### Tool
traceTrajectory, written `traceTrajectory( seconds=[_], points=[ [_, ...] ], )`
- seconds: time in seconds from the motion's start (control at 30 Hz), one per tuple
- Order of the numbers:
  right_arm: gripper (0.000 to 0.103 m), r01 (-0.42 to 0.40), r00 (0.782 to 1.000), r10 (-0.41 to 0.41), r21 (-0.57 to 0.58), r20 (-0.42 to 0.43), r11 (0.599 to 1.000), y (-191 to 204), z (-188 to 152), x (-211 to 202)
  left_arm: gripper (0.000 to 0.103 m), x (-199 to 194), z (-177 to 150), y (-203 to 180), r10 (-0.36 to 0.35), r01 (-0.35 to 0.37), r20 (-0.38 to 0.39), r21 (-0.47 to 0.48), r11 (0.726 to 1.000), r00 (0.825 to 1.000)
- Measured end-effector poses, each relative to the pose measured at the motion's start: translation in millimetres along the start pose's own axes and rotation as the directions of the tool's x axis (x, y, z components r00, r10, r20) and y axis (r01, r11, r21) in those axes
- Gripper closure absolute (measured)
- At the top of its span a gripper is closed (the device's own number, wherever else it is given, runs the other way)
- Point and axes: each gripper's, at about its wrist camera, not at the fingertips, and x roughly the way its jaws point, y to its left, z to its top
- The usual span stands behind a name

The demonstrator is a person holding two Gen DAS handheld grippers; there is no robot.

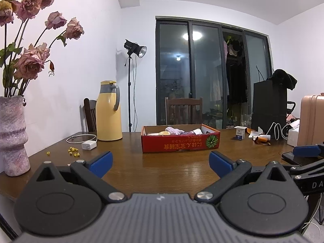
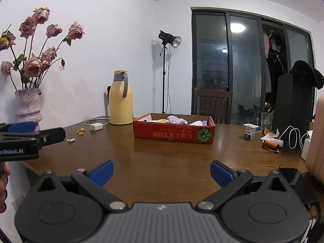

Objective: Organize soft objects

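Both grippers hung low over the near edge of the brown bench (image 1: 162, 168), each with its jaws spread wide and nothing between them. The left gripper (image 1: 161, 162) pointed at the red box (image 1: 180, 143), which sat well apart from it near the middle of the bench. The right gripper (image 2: 161, 171) faced the same box from a little further right, also well clear of it. From the right wrist view, the left gripper showed at the left edge, with part of a hand (image 2: 4, 184) below it.

The soft things (image 1: 175, 131) lay inside the box: a pale purple piece on top, a yellow one to its left and a white one to its right. What each one was could not be made out.

Left of the box stood a yellow jug (image 1: 108, 112), with a white charger (image 1: 88, 145) and its cable in front of it. Small yellow bits (image 1: 73, 151) lay scattered nearer the vase (image 1: 13, 133) of dried roses at the far left. On the right side stood a small white cup (image 1: 240, 133), a glass (image 1: 246, 119), some orange and white scraps (image 1: 261, 138) and a pink suitcase (image 1: 311, 119).
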Motion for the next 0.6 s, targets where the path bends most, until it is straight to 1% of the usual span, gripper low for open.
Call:
traceTrajectory(
  seconds=[0.6],
  points=[
    [0.001, 0.012, 1.0, -0.012, 0.019, 0.0, 1.0, -3.4, 0.3, 1.1, 0.0, 0.2, -0.2, 0.7, 0.001, -0.001, 0.002, -0.004, 1.0, 1.0]
  ],
)
